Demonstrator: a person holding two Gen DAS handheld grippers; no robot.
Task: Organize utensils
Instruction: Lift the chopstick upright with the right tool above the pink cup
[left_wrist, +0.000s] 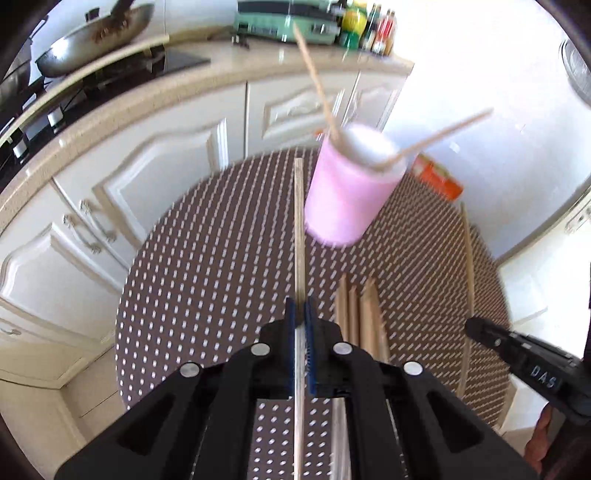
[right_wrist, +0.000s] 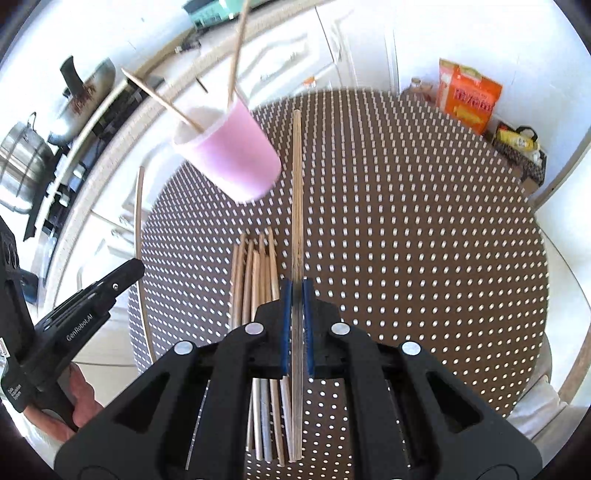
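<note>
Left gripper (left_wrist: 300, 308): jaws clenched on a chopstick (left_wrist: 298, 221), long axis pointing just left of pink cup (left_wrist: 351, 188).
Right gripper (right_wrist: 296, 291): jaws grasping another chopstick (right_wrist: 296, 184); cup ahead-left.

Both wrist views look down, close over the dotted table (left_wrist: 221, 258), sharing the pink cup (right_wrist: 236, 162).

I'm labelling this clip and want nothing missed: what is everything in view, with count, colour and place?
pink cup: one, pink, on the table's far part.
chopsticks in cup: two, tan, leaning out of the cup.
loose chopsticks: a bundle, tan, flat on the table near the grippers; count unclear.
held chopsticks: one in each gripper, tan.
table: one, round, brown with white dots.
orange box: one, beyond the table's far edge.
wok: one, metal, on the stove.
left gripper: black, blue pads.
right gripper: same.
</note>
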